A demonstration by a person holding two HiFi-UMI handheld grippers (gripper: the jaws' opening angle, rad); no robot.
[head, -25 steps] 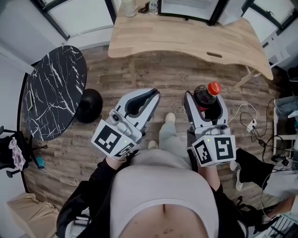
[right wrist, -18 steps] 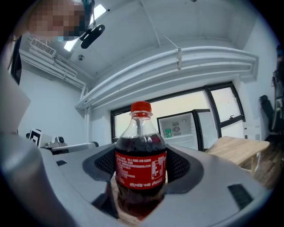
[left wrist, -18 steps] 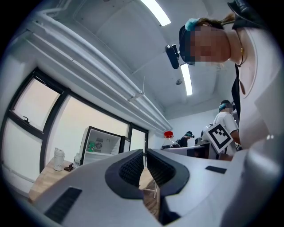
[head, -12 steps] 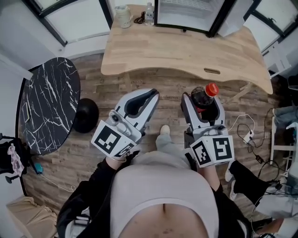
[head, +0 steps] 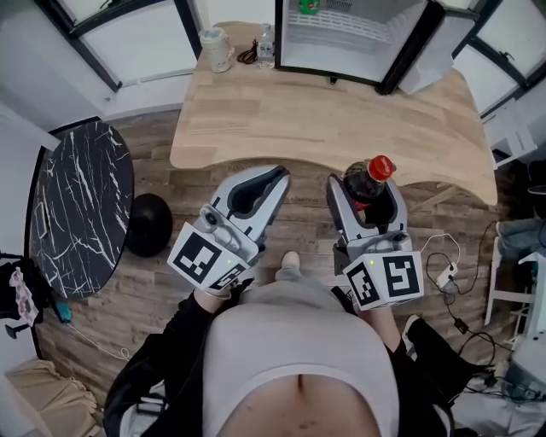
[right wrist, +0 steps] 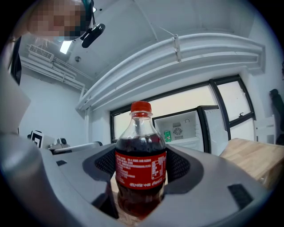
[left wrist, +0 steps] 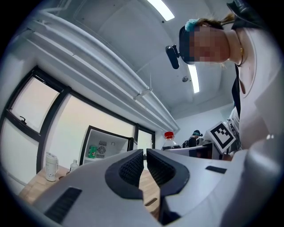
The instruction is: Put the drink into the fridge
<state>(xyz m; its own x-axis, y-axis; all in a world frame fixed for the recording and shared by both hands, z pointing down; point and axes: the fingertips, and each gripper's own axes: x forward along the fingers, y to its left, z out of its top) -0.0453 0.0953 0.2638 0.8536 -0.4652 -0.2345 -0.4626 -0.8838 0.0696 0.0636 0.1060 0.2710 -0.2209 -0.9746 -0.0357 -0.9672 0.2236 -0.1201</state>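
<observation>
Head view showed the cola bottle (head: 367,181) clamped upright in the right gripper (head: 369,195), short of the open fridge (head: 358,38) at twelve o'clock. The left gripper (head: 275,177) was closed and empty. Placing the bottle inside was not yet done.

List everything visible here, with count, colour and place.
cola bottle: one, dark with red cap and label, upright between the right claw's jaws
fridge: one, black frame, white inside, door open, at the wooden table's far edge
can: one, green, inside the fridge
wooden table: one, light wood, ahead
jug: one, white, table's far left corner
small bottle: one, clear, beside the jug
round table: one, black marble, left
round object: one, black, on the floor by it
cables: several, white and black, floor at right
left claw: one, grey, shut, empty
right claw: one, grey, shut on the cola bottle
</observation>
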